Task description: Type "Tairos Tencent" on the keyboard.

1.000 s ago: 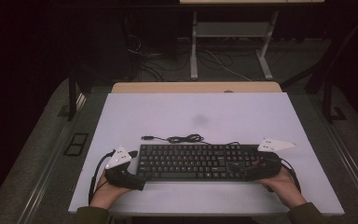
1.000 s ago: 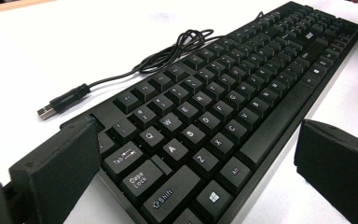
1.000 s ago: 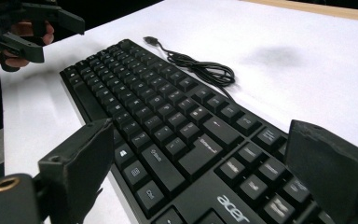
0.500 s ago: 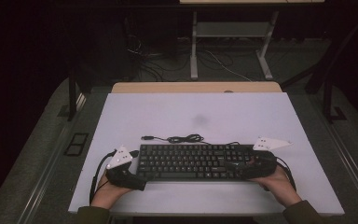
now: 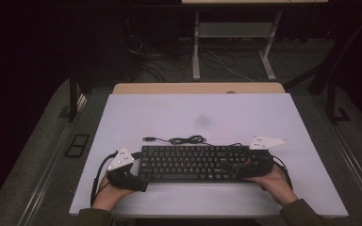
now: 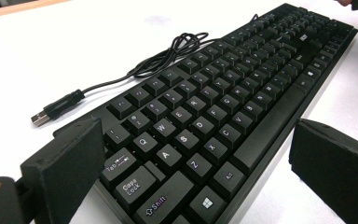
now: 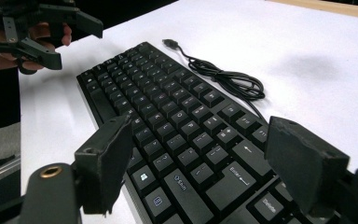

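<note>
A black keyboard (image 5: 193,162) lies along the near part of the white table (image 5: 169,117), its coiled cable (image 5: 184,140) and USB plug (image 6: 39,116) trailing behind it. My left gripper (image 5: 141,172) stands open around the keyboard's left end (image 6: 214,107), one jaw by the back edge, the other clear of the front edge. My right gripper (image 5: 238,167) straddles the right end (image 7: 168,107); its jaws have just been closing, the keyboard lies between them, and the pads do not press on it. In the right gripper view the left gripper (image 7: 79,46) shows far off.
A wooden desk edge (image 5: 198,88) adjoins the table's far side, with a metal stand (image 5: 231,47) and loose cables on the floor beyond. A faint grey smudge (image 5: 201,121) marks the tabletop. The table's front edge runs just under both hands.
My right gripper has shifted a little to the left, onto the keyboard's right end. The left gripper and the keyboard have stayed put.
</note>
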